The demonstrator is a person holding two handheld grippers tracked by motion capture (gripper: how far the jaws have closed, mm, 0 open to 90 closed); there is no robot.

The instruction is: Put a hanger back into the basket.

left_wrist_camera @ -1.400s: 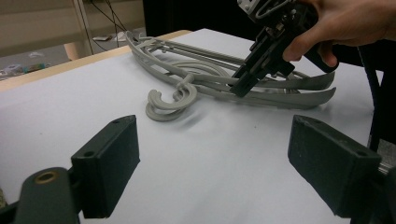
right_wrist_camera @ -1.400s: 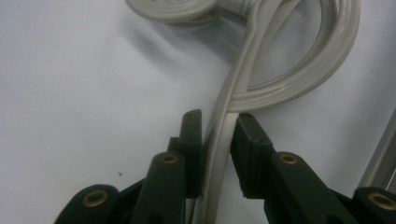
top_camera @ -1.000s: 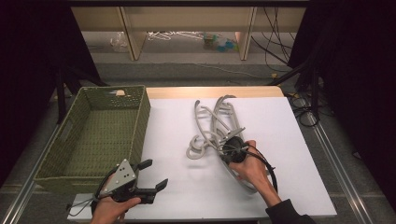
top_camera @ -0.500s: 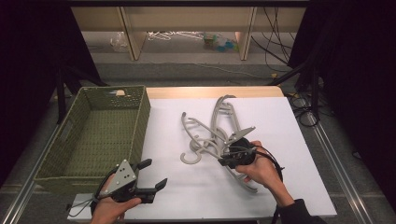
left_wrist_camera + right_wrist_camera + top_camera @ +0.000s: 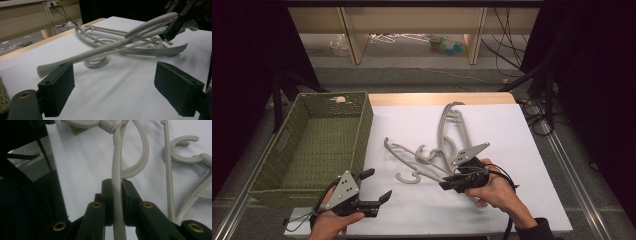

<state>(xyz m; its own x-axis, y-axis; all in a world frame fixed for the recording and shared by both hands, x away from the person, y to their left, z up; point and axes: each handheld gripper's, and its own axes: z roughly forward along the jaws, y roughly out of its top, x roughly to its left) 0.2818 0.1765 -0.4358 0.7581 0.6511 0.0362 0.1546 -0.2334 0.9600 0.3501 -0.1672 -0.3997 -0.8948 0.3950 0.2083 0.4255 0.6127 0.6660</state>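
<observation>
Right gripper (image 5: pixel 451 181) at about 5 o'clock on the white table (image 5: pixel 522 150), jaws clamped shut on the arm of a grey plastic coat hanger (image 5: pixel 412 161). In the right gripper view, pads (image 5: pixel 108 195) pressed flat against either side of that hanger's thin arm, hook loop curving away toward 12 o'clock. In the left gripper view, held hanger lifted at the gripped end, its far tip sloping down toward the table at 9 o'clock. More grey hangers (image 5: pixel 451 131) in a loose tangle at the table's middle, reaching toward 12 o'clock, some crossing beneath the held one; exact count hard to tell. Right hand (image 5: pixel 497 192) wrapped round the gripper body, cable trailing toward 5 o'clock.

Left gripper (image 5: pixel 379 186) at about 7 o'clock, near the table's front edge, jaws spread wide and holding nothing. Bare white tabletop between its two black pads (image 5: pixel 57 87) in the left gripper view, hanger pile well beyond them. Left hand (image 5: pixel 332 222) beneath the grey three-cornered plate.

Green woven basket (image 5: pixel 287 150) at 9 o'clock, just beside the table's left edge.
</observation>
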